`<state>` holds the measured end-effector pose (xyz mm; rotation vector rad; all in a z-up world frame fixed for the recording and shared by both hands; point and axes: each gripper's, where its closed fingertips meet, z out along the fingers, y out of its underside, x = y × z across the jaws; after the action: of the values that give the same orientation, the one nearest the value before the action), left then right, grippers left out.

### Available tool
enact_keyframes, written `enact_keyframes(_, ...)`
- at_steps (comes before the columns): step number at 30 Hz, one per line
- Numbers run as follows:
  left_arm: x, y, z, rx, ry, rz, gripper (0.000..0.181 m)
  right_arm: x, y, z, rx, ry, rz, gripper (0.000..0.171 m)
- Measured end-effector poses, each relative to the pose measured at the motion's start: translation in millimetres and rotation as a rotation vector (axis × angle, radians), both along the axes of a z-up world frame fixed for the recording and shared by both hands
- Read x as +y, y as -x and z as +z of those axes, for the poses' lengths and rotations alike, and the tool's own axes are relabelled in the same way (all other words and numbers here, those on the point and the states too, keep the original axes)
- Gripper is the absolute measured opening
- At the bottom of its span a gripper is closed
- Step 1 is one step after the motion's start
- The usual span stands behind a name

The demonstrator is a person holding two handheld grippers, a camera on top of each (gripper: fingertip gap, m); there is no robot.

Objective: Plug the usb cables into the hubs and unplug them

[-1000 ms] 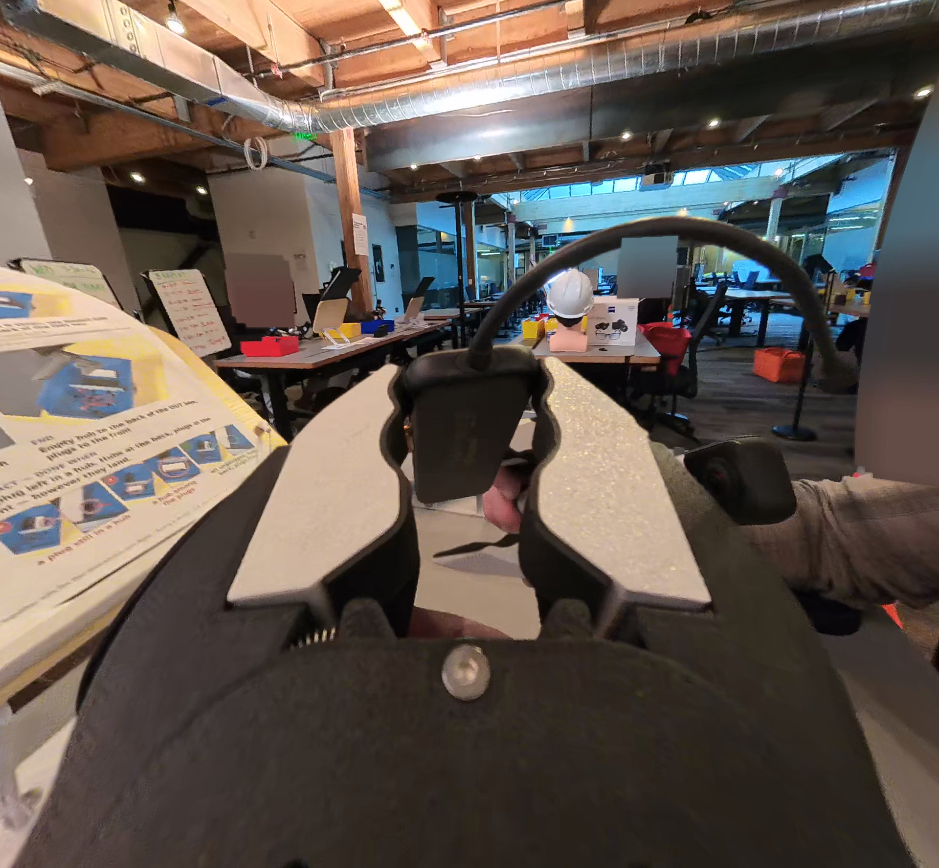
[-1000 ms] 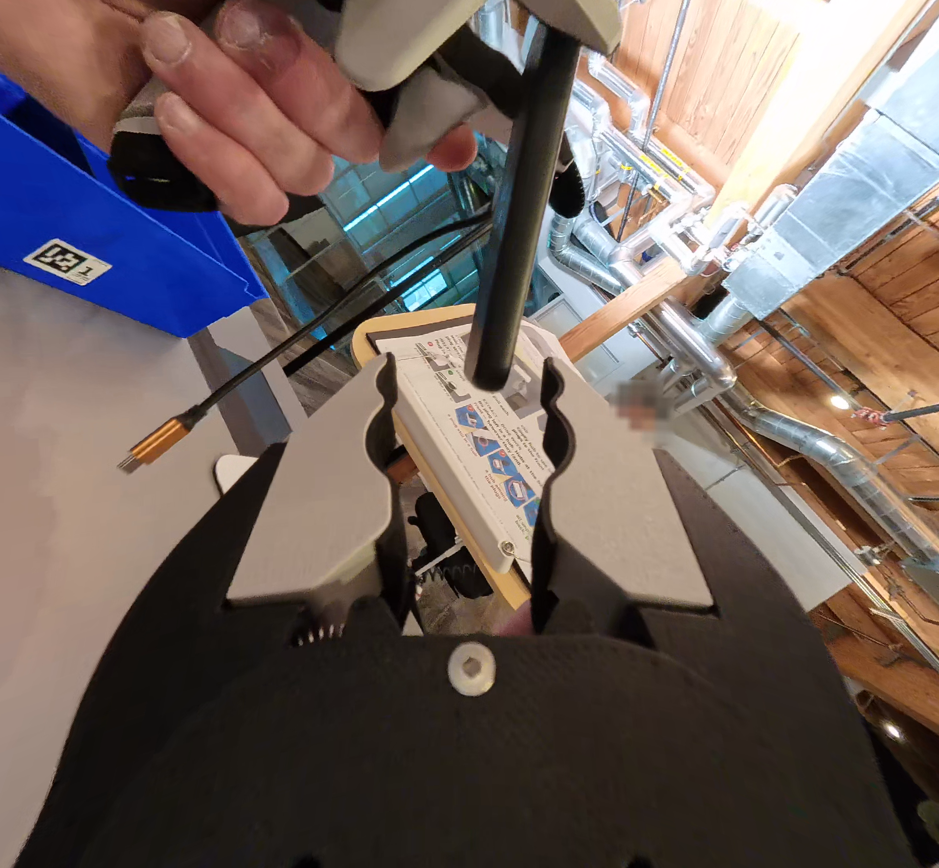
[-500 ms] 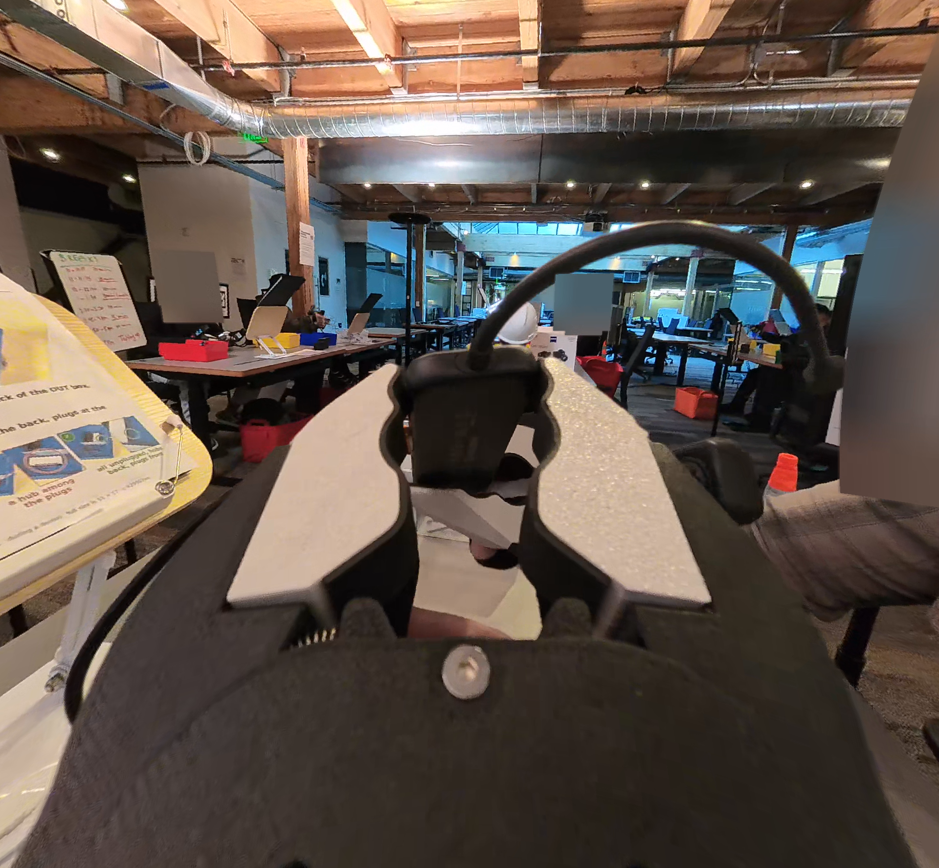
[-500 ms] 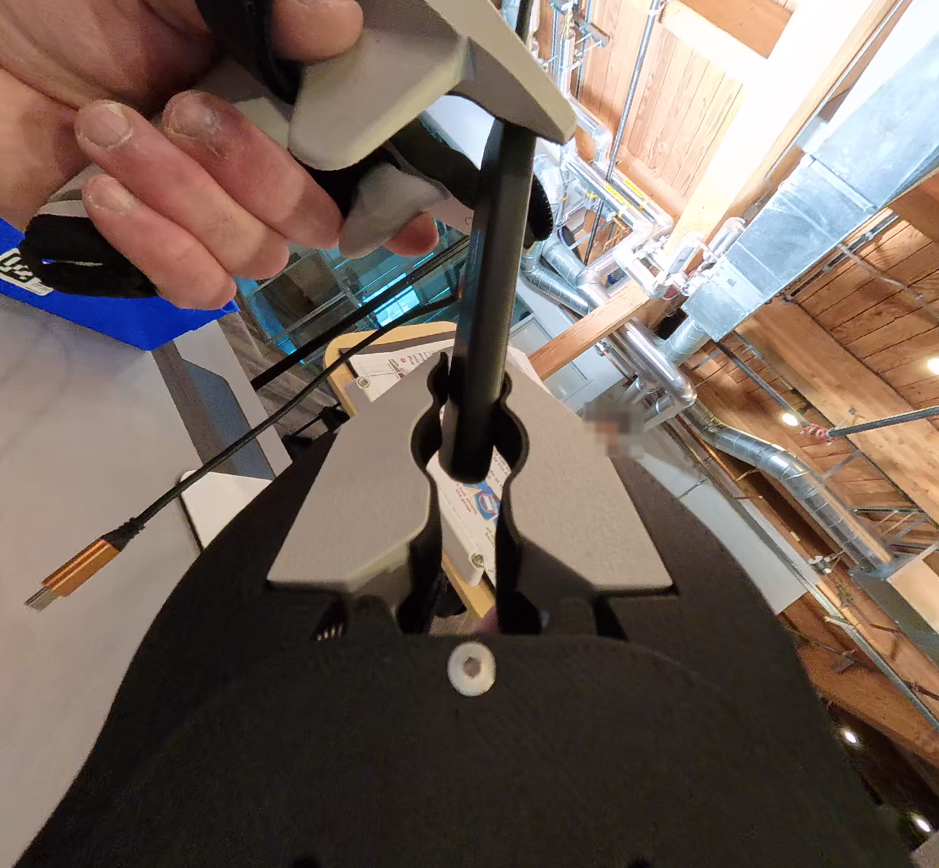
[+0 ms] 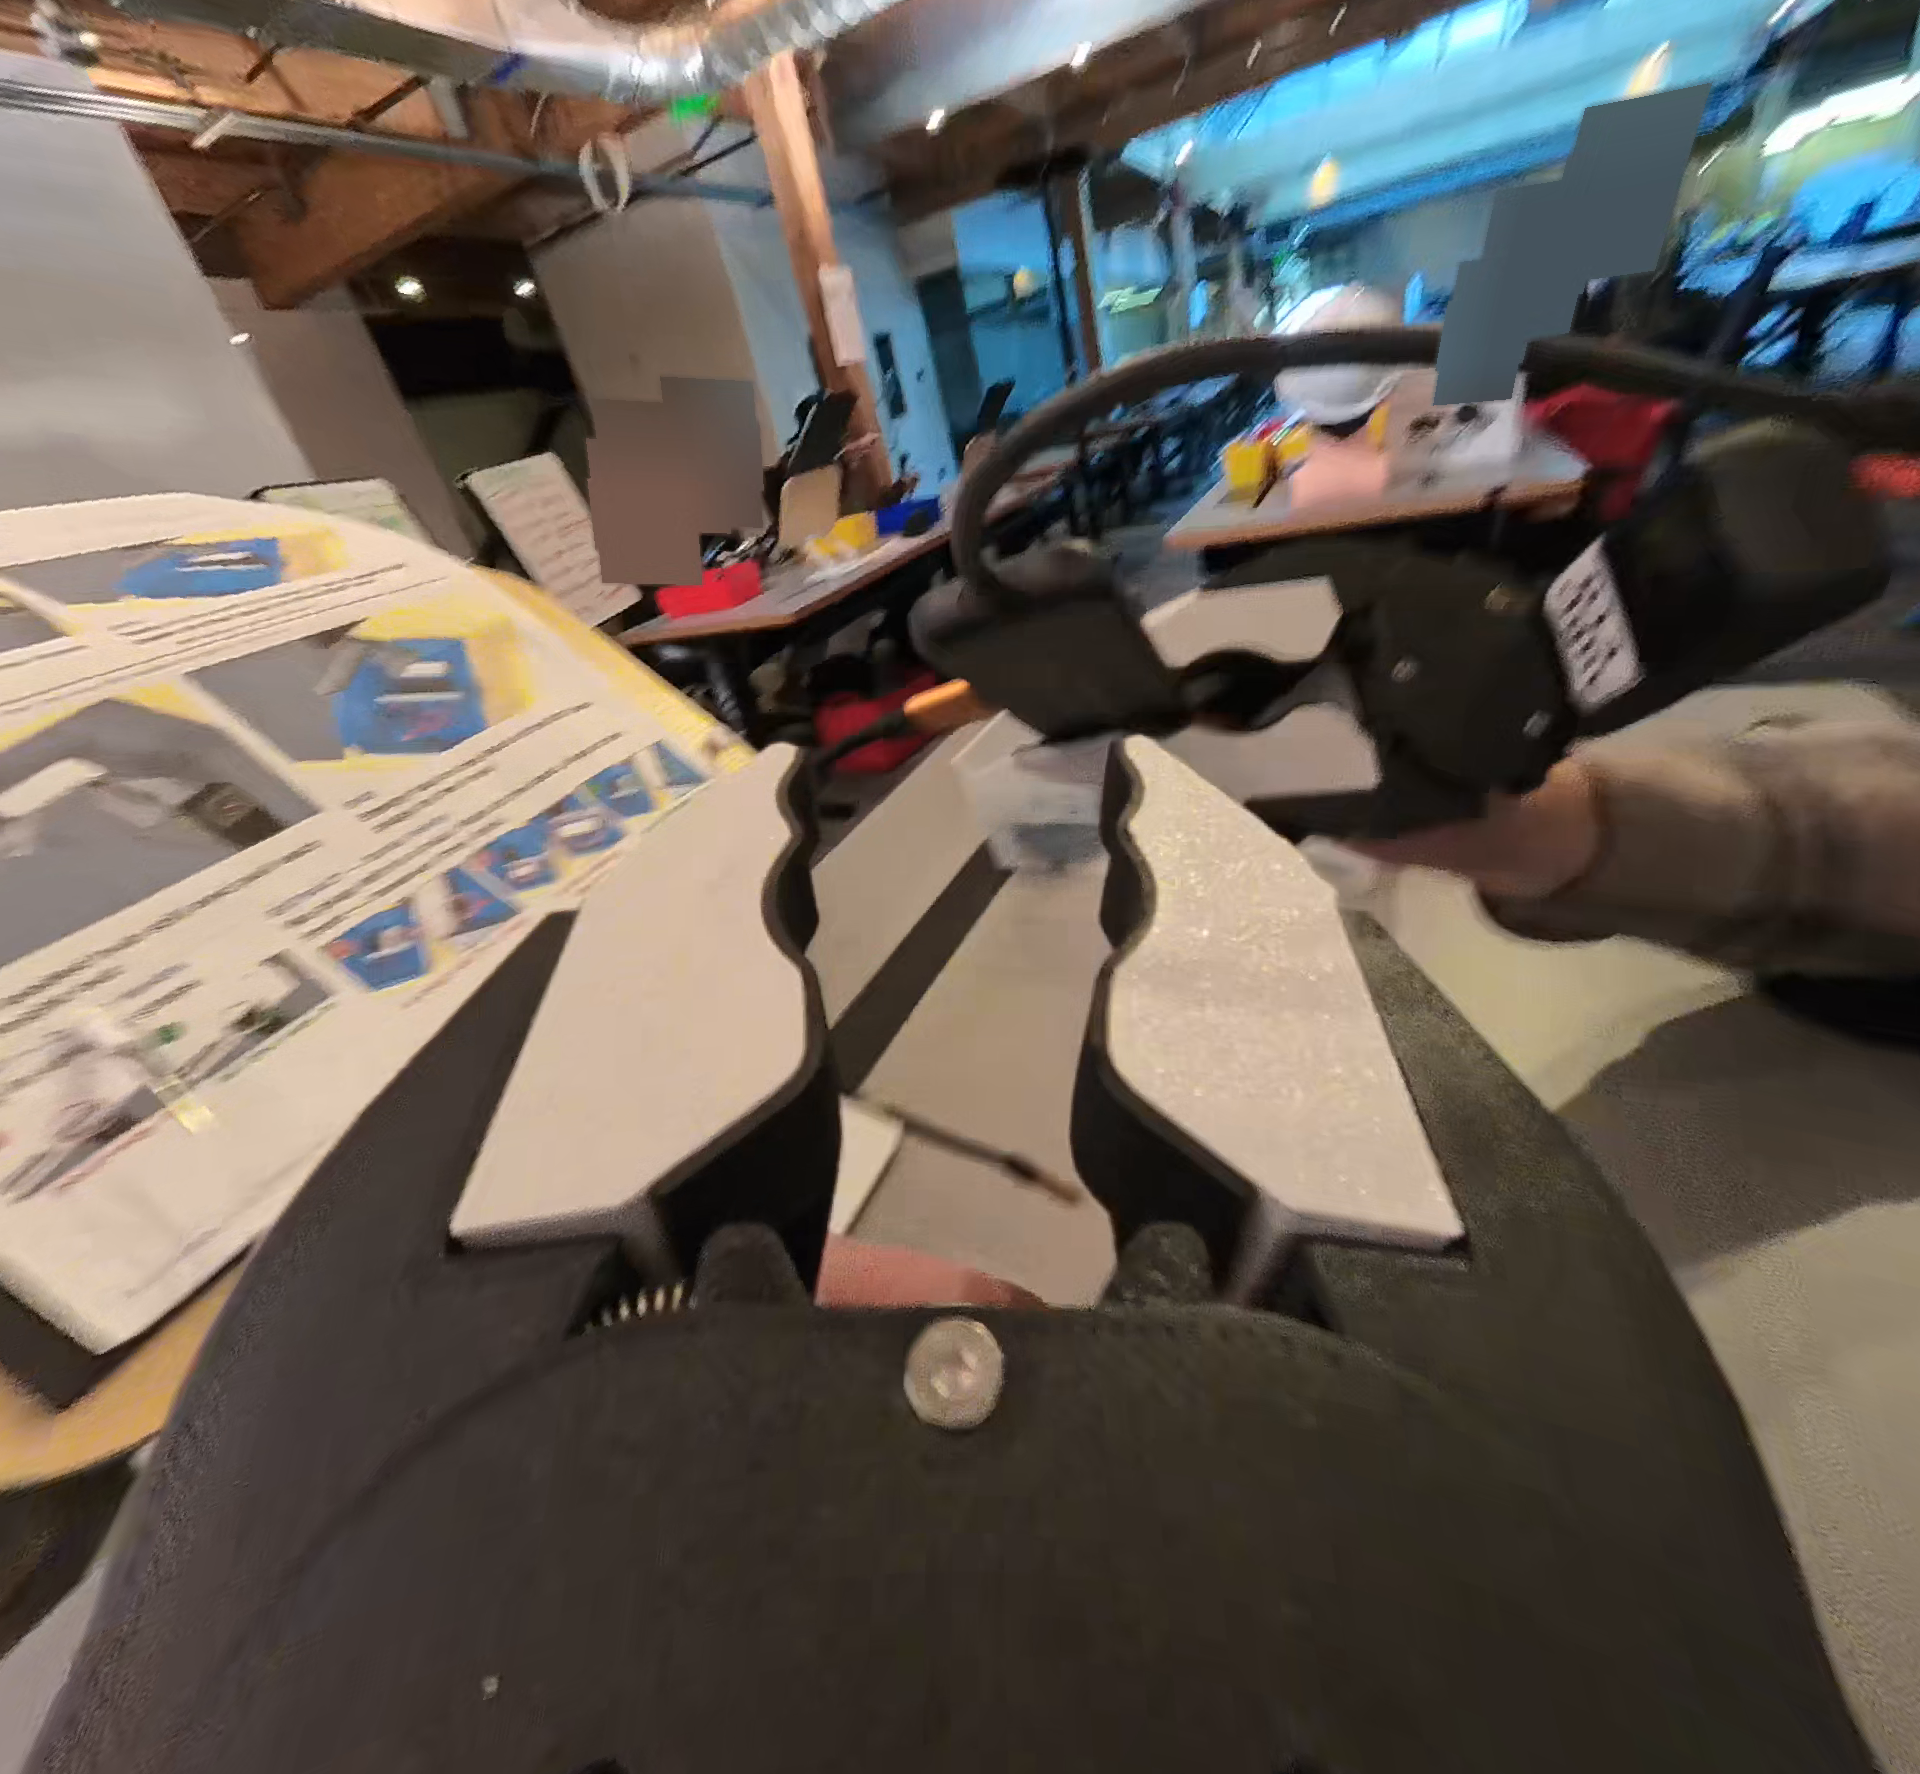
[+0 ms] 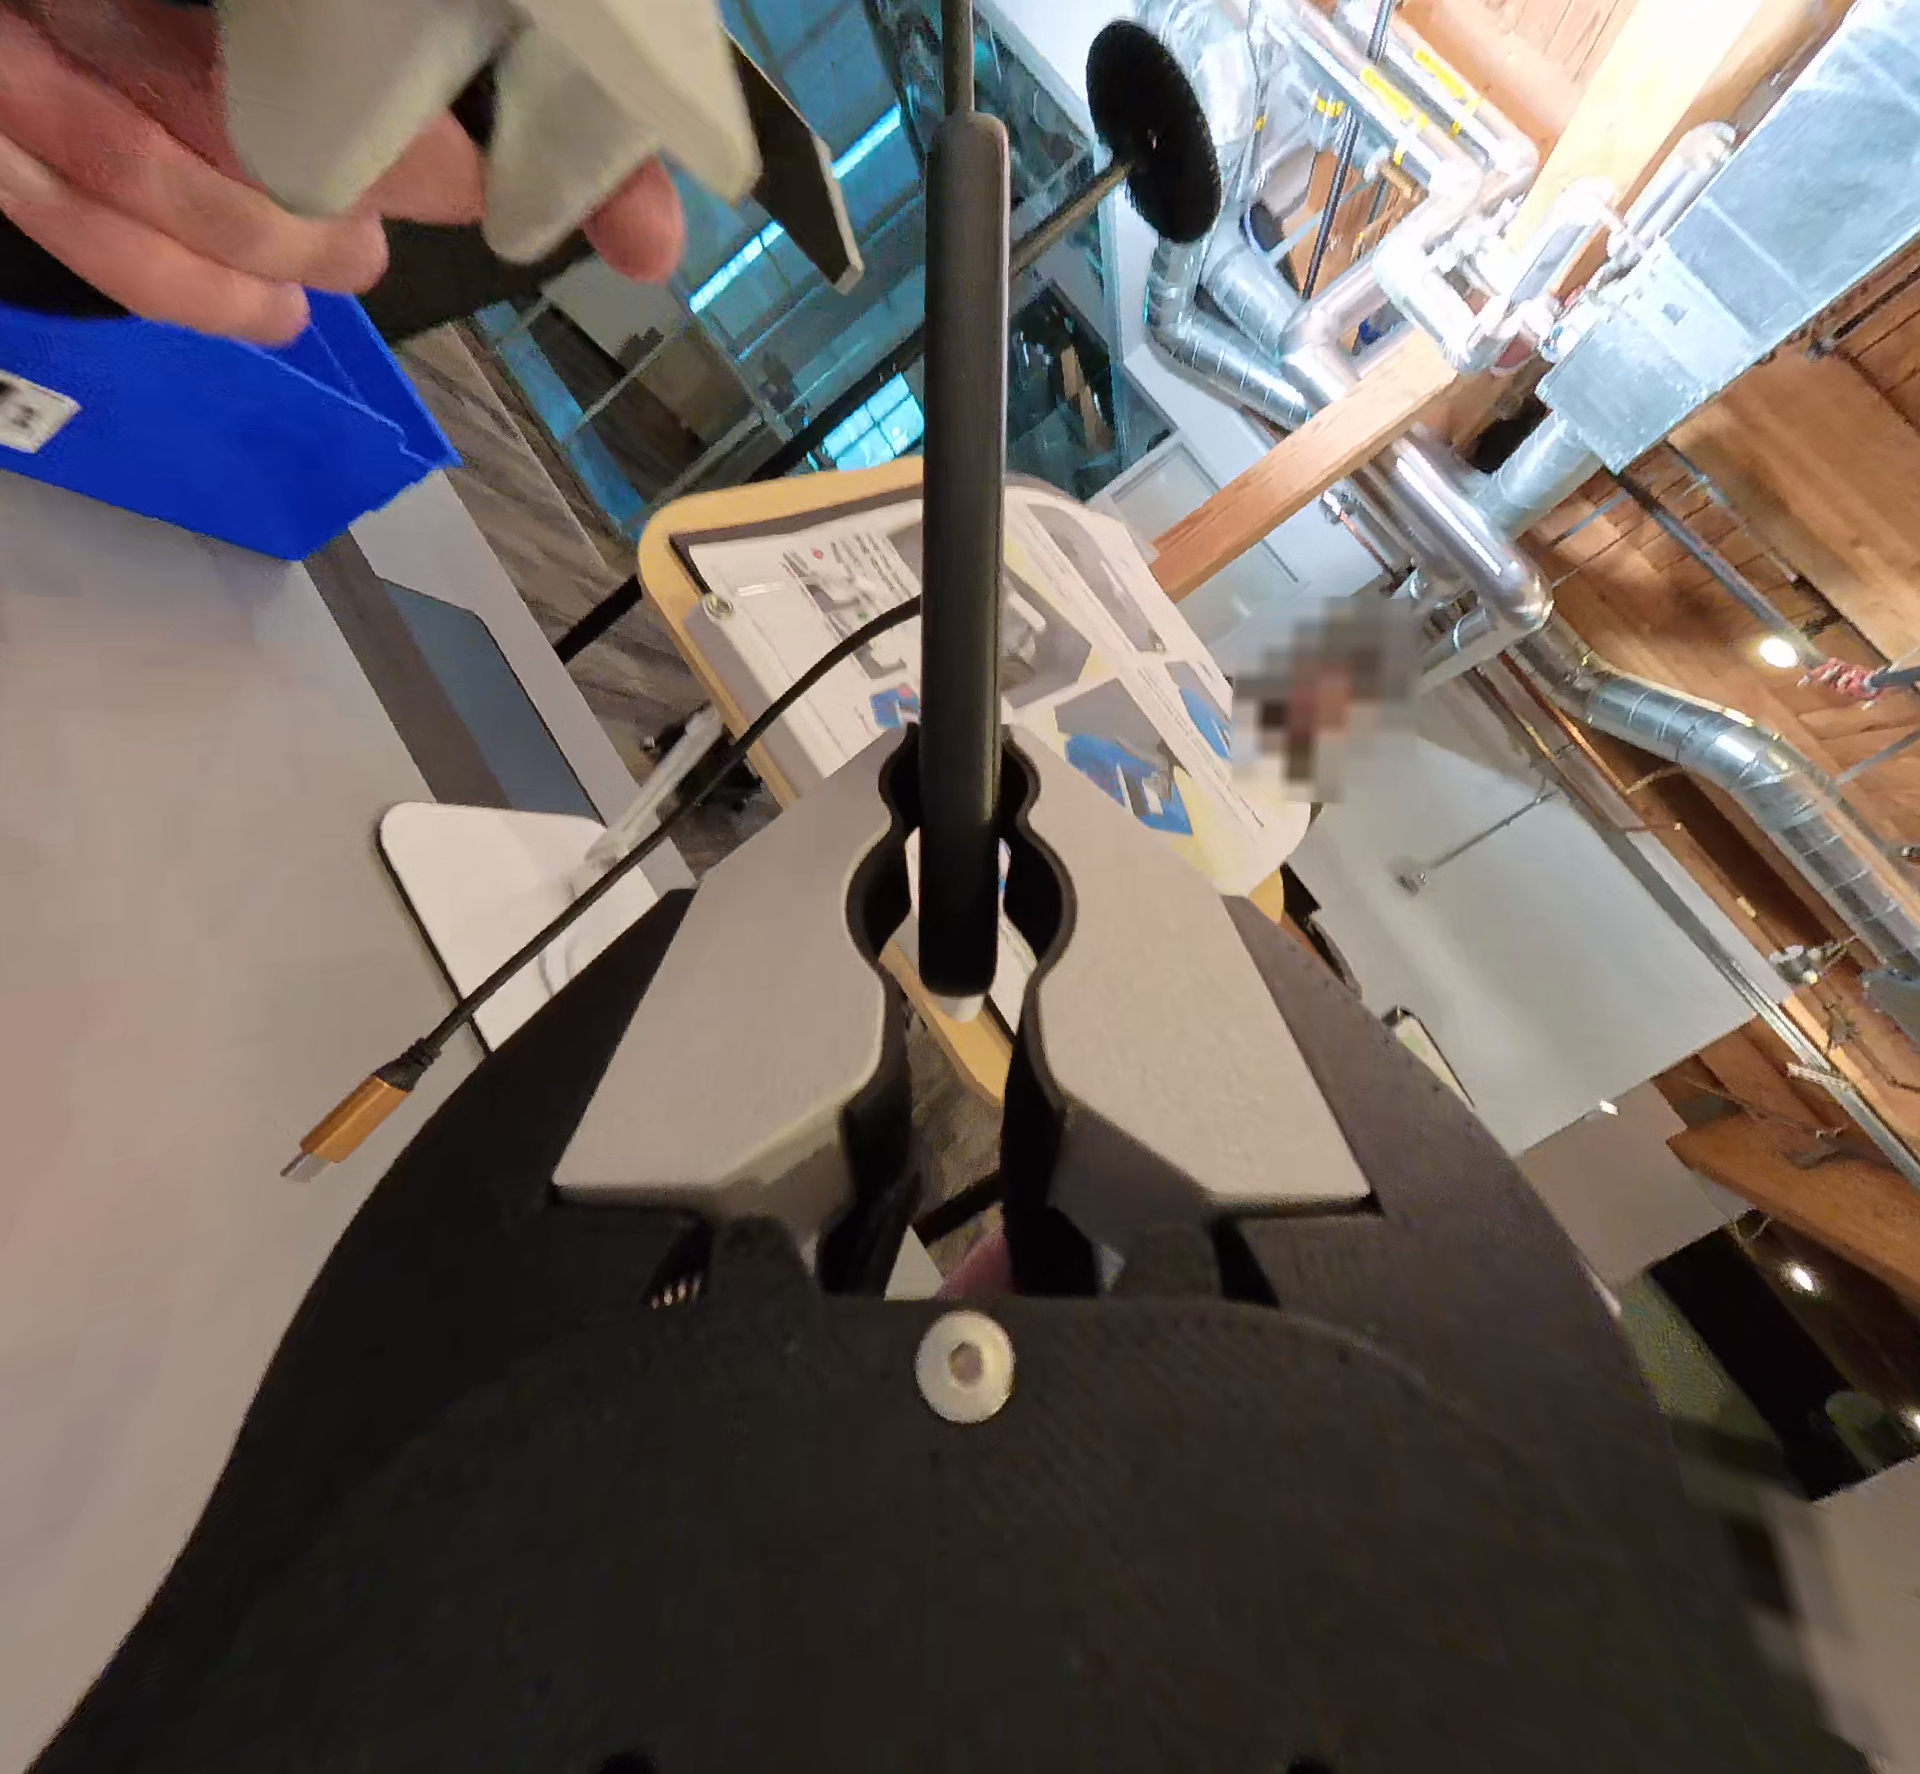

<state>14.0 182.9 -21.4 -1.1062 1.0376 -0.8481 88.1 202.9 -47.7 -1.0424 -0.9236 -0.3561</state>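
My right gripper point(image 6: 961, 768) is shut on a flat black USB hub point(image 6: 964, 581), seen edge-on, with its thin cable running up out of view. In the left wrist view the hub point(image 5: 1039, 659) sits in the right gripper point(image 5: 1174, 680), its cable looping above. My left gripper point(image 5: 951, 789) is open and empty, a short way in front of the hub. Its grey fingers point(image 6: 582, 62) show at the top left of the right wrist view, apart from the hub. An orange USB plug point(image 6: 353, 1122) on a black cable hangs over the grey table point(image 6: 156, 789); it also shows in the left wrist view point(image 5: 940, 706).
A blue bin point(image 6: 208, 436) stands on the table at the left. An instruction board point(image 5: 260, 789) on a stand is close on the left, and shows behind the hub in the right wrist view point(image 6: 1101, 644). A white plate point(image 6: 468, 872) lies at the table edge. Some 9 centimetres of space lies between my two pairs of fingers.
My right gripper closed on the hub. My left gripper then opened, let go of the hub and drew back from it.
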Motion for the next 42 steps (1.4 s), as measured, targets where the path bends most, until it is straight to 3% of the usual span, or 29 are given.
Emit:
enact_keyframes(6,29.0,48.0,25.1,0.066,-0.113,0.263,0.049,22.1,-37.8,-0.4,-0.150,0.016,-0.197,0.009)
enact_keyframes(9,23.8,69.4,48.6,0.116,-0.208,0.408,0.049,25.3,-47.3,0.0,-0.337,-0.071,-0.325,0.009)
enact_keyframes(12,4.0,67.6,55.9,0.202,-0.271,0.442,0.053,25.7,-43.4,-6.8,-0.460,-0.087,-0.381,0.009)
enact_keyframes(16,-9.3,45.6,35.6,0.408,-0.387,0.483,0.055,26.0,-28.4,-30.2,-0.582,-0.027,-0.389,0.009)
enact_keyframes(21,-0.4,15.8,-12.5,0.669,-0.529,0.517,0.055,22.1,-8.5,-57.4,-0.660,0.062,-0.353,0.009)
enact_keyframes(32,26.1,-6.8,-83.4,0.890,-0.582,0.457,0.057,8.2,11.6,-65.6,-0.659,0.131,-0.298,0.009)
enact_keyframes(42,36.0,-16.1,-90.7,0.853,-0.735,0.475,0.015,-1.6,18.8,-59.7,-0.621,0.156,-0.265,0.009)
